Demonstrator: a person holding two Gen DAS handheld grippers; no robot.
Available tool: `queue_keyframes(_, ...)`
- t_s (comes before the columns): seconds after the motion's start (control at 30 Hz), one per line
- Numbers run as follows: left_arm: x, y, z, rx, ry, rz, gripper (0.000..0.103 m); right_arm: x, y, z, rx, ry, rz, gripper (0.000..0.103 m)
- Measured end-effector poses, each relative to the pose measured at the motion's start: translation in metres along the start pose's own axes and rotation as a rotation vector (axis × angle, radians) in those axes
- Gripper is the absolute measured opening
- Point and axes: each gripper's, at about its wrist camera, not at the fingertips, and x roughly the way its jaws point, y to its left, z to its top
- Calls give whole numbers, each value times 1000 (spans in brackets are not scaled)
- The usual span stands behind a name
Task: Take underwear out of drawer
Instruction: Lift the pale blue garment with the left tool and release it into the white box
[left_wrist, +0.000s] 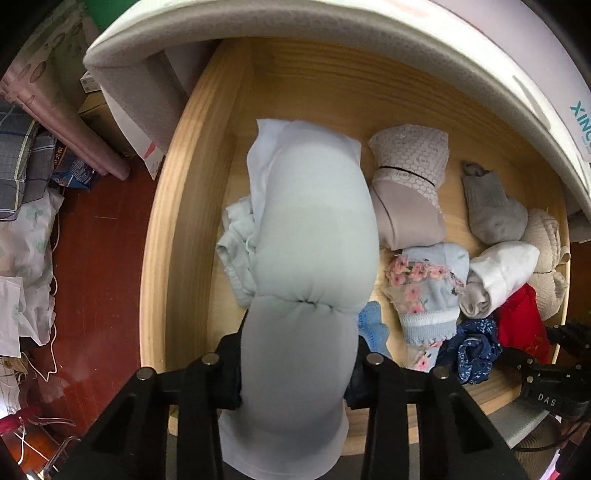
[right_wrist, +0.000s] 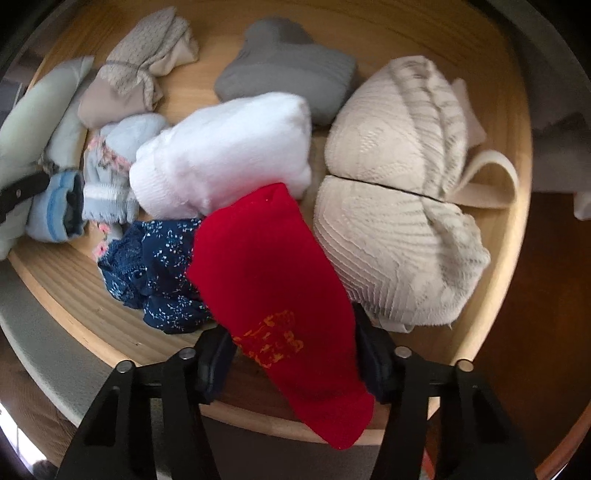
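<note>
In the left wrist view the left gripper (left_wrist: 295, 373) fills the bottom of the frame, its jaws clenched on a pale mint folded undergarment (left_wrist: 314, 236) that rises up the middle of the picture and is pinched in at the waist just above the pads. This piece stands over the left part of the wooden drawer (left_wrist: 162, 236), with crumpled light blue fabric (left_wrist: 236, 243) beside it on the left. To its right in the drawer lie a beige lace-patterned piece (left_wrist: 406, 188), a grey folded piece (left_wrist: 491, 210), a light blue floral piece (left_wrist: 428, 284), a white roll (left_wrist: 502, 273), a cream knitted piece (left_wrist: 546, 251) at the right edge and a navy flowered piece (left_wrist: 472, 350) at lower right. The dark red floor (left_wrist: 99, 236) and heaped cloth show at the left of the frame.

In the right wrist view the right gripper (right_wrist: 295, 362) sits at the bottom centre, its jaws grasping a red garment with orange print (right_wrist: 273, 295), which slants from the lower middle up toward the centre of the frame. It overlaps the white roll (right_wrist: 229, 151) above it and lies just beside the navy flowered piece (right_wrist: 155, 266) on its left and the cream knitted piece (right_wrist: 399, 221) on its right. The grey folded piece (right_wrist: 288, 70) is at top centre, the beige lace-patterned piece (right_wrist: 125, 81) at upper left, and the mint undergarment (right_wrist: 33, 114) shows at the far left edge, all inside the drawer (right_wrist: 513, 147)
</note>
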Motion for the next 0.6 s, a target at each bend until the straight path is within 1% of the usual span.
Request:
queue_keyframes(0.13, -10, 2, -7, 6, -19, 4, 36, -3, -17, -3, 144, -33, 69, 48)
queue_keyframes(0.2, -14, 4, -10, 3, -26, -1, 36, -3, -22, -5, 184, -49, 73, 46)
queue_keyframes(0.27, -20, 9, -12, 6, -30, -8, 36, -4, -22, -7, 200, -62, 64, 46)
queue_keyframes(0.37, -28, 7, -14, 26, -46, -9, 36, -8, -18, -7, 169, -84, 5, 45)
queue_keyframes(0.4, -32, 8, -16, 41, -55, -11, 36, -8, -16, -8, 169, -86, 4, 45)
queue_keyframes(0.47, -38, 11, -22, 61, -62, -10, 35, -3, -18, -9, 188, -80, 30, 45)
queue_keyframes(0.6, -53, 18, -29, 75, -72, -28, 35, -6, -20, -5, 202, -79, 46, 45)
